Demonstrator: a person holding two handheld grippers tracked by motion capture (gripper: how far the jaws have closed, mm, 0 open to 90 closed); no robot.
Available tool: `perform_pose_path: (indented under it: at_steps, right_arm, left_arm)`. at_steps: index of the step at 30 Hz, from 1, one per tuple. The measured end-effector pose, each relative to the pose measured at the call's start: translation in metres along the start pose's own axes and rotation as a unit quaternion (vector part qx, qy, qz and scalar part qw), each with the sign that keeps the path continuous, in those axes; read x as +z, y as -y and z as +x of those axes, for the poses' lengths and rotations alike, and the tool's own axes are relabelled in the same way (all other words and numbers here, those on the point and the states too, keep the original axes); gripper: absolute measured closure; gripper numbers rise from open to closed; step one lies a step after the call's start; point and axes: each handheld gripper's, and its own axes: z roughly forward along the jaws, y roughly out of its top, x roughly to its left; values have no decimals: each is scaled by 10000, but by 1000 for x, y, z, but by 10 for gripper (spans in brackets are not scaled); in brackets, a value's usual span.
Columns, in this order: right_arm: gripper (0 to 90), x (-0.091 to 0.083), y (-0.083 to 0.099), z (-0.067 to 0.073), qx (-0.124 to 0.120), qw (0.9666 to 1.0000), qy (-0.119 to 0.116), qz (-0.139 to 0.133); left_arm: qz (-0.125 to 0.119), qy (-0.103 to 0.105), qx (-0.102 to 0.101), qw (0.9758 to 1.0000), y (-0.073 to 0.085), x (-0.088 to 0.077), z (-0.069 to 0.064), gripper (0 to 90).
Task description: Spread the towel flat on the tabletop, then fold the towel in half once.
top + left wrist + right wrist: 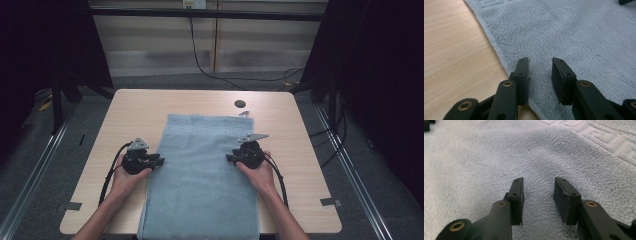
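Note:
A light blue towel [200, 170] lies lengthwise on the wooden table [135, 110], and its near end hangs over the front edge. A patterned band crosses its far end. My left gripper [161, 161] rests low at the towel's left hem, pointing inward. In the left gripper view the towel [574, 32] runs under my left gripper [540, 62], whose jaws stand apart over the hem with no cloth pinched. My right gripper [229, 158] sits on the towel near its right edge, facing the left one. In the right gripper view my right gripper [539, 181] is open over flat towel [499, 157].
A dark round hole [240, 104] and a small grey piece [244, 113] lie on the table beyond the towel's far right corner. Grey tape marks [73, 205] [331, 202] sit near the front corners. Bare wood [454, 55] lies left of the hem.

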Motion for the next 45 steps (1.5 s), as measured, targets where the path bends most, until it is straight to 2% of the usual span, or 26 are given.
perform_pose_path:
  at_steps: [2,5,6,7,10,11,13,14,16,17,18,22,24,26,29,30,32,35,37,40,41,43,44,45]
  right_arm:
    - [600,-1,2,2,-121,9999,28,16]
    - [597,-8,8,13,-335,9994,57,103]
    - [596,-11,12,16,-375,9992,65,106]
    - [593,-15,16,20,-412,9991,34,112]
    - [595,-28,29,29,-558,9983,-80,130]
    - [595,-32,33,31,-518,9985,-151,112]
    - [595,-39,41,34,-423,9987,-284,93]
    - [593,-42,44,35,-443,9985,-319,78]
    - [592,-46,47,37,-434,9984,-340,82]
    - [583,-51,51,42,-487,9979,-398,140]
    - [579,-53,53,44,-494,9976,-452,146]
    - [570,-58,58,53,-579,9960,-643,216]
    - [555,-60,60,58,-590,9950,-754,280]
    - [547,-63,62,65,-684,9931,-886,345]
    - [525,-64,63,70,-731,9920,-946,400]
    - [521,-65,62,69,-670,9919,-1002,400]
    - [501,-67,57,61,-515,9942,-915,210]
    - [493,-75,46,46,-312,9966,-759,30]
    - [464,-77,38,35,-301,9979,-578,-35]
    - [451,-78,29,18,-155,9993,-296,-177]
    - [446,-78,27,12,-111,9995,-219,-191]
    - [434,-77,22,-1,-40,9997,-47,-228]
    - [434,-77,22,-1,-40,9997,-47,-228]
    - [417,-75,18,-14,74,9996,58,-264]
  left_arm:
    - [17,22,139,9999,4,-4,-6,667]
    - [16,146,122,9998,14,-13,-18,667]
    - [21,164,199,9997,18,-17,-23,667]
    - [50,182,281,9994,21,-20,-27,667]
    - [63,380,265,9989,30,-29,-35,665]
    - [93,451,242,9986,32,-32,-37,664]
    - [101,504,337,9981,36,-36,-44,649]
    - [138,583,311,9977,38,-38,-48,640]
    - [168,569,388,9975,40,-40,-52,635]
    - [209,639,421,9968,44,-45,-58,634]
    - [212,716,349,9966,46,-47,-60,628]
    - [331,974,256,9944,52,-55,-65,623]
    - [352,986,278,9941,53,-57,-66,622]
    - [393,1095,388,9924,57,-61,-72,622]
    - [349,1126,328,9925,55,-61,-71,583]
    - [191,1012,291,9943,49,-61,-68,577]
    - [35,927,185,9955,40,-59,-63,555]
    - [-62,792,60,9968,27,-54,-53,534]
    - [-68,635,57,9979,20,-49,-45,512]
    - [-63,518,-128,9986,9,-42,-31,492]
    - [-63,518,-128,9986,9,-42,-31,481]
    - [-212,409,-251,9986,-3,-39,-16,479]
    - [-212,409,-251,9986,-3,-39,-16,475]
    - [-253,426,-366,9981,-9,-35,-7,473]
